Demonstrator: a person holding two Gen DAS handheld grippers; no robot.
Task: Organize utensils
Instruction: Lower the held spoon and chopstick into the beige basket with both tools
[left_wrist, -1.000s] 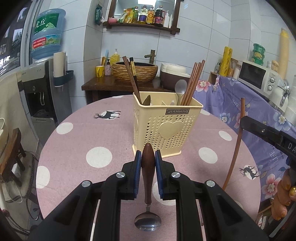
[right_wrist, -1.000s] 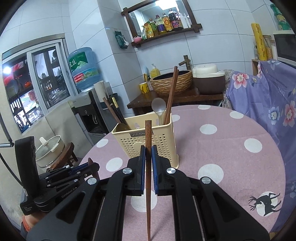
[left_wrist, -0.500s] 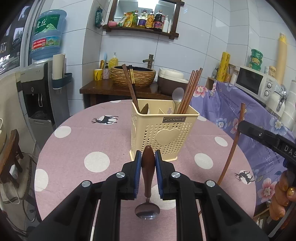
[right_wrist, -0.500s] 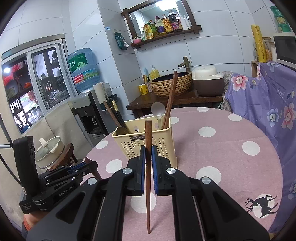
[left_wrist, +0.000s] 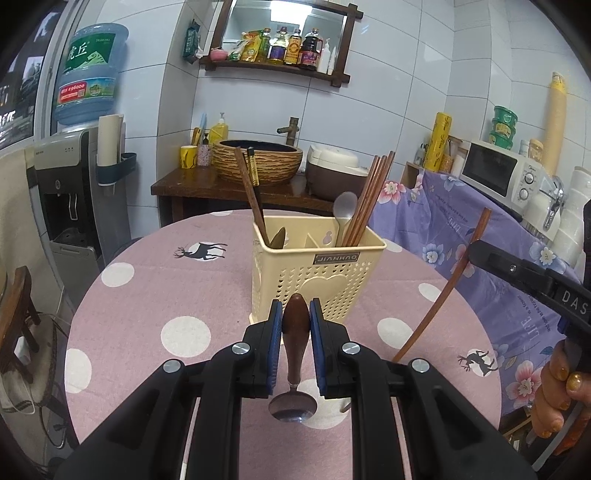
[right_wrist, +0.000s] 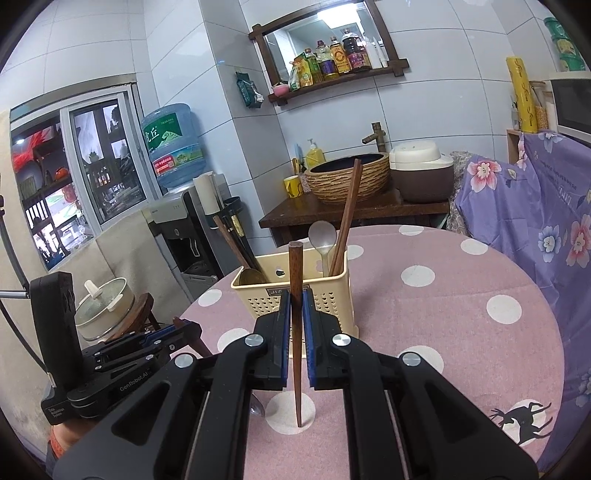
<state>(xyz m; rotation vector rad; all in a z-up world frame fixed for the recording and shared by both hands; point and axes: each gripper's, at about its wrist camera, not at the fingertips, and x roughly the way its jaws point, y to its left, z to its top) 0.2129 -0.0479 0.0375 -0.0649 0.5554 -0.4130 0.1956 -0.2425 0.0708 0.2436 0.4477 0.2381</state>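
Pink dotted surface (left_wrist: 147, 295) | left gripper (left_wrist: 296, 319) pinches spoon (left_wrist: 293, 369) (bowl down) | right gripper (right_wrist: 296, 308) pinches chopstick (right_wrist: 295, 314) | caddy (left_wrist: 317, 280) holds chopsticks, spoons

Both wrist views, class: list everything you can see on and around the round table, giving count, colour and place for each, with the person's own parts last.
Table: one, pink cloth with white dots, centre.
Utensil holder: one, cream plastic, on the table.
Chopsticks in holder: several, brown, right compartment.
Pale spoon: one, whitish, beside those chopsticks.
Dark chopsticks: about two, left compartment.
Water bottle: one, blue, on the dispenser at left.
Basin: one, woven brown, on the side table.
Rice cooker: one, brown and cream.
Microwave: one, white, right.
Left tool: shut on wooden-handled spoon.
Right tool: shut on single chopstick.
Hand: one, holding the right tool.
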